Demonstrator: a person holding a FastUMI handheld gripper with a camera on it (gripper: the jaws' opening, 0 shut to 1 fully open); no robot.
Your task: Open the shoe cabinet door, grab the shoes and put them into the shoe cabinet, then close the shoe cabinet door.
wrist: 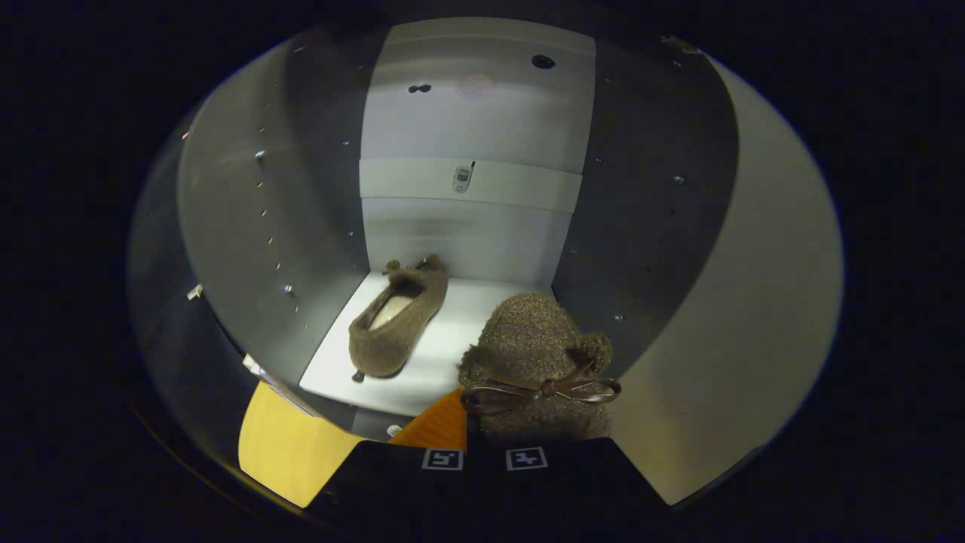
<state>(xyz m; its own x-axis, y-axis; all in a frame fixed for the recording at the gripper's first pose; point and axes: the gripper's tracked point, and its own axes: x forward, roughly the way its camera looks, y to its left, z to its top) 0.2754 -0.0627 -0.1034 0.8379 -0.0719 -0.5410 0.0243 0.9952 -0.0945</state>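
Observation:
I look into the open shoe cabinet (475, 128). One brown fuzzy shoe (399, 317) lies on the white shelf (460, 339) near the left wall, toe pointing to the back. The second brown fuzzy shoe (539, 343), with a dark leather bow (543, 391) on top, sits right at my fingers, over the shelf's front right edge. My gripper (490, 434) is shut on this shoe. The orange left finger (439, 426) presses its side; the right finger is hidden behind the shoe.
Dark side walls (301, 211) with rows of shelf-pin holes flank the compartment. A pale panel (739, 317), likely the opened door, stands at the right. A yellow wooden surface (286, 452) lies below the cabinet front at the left.

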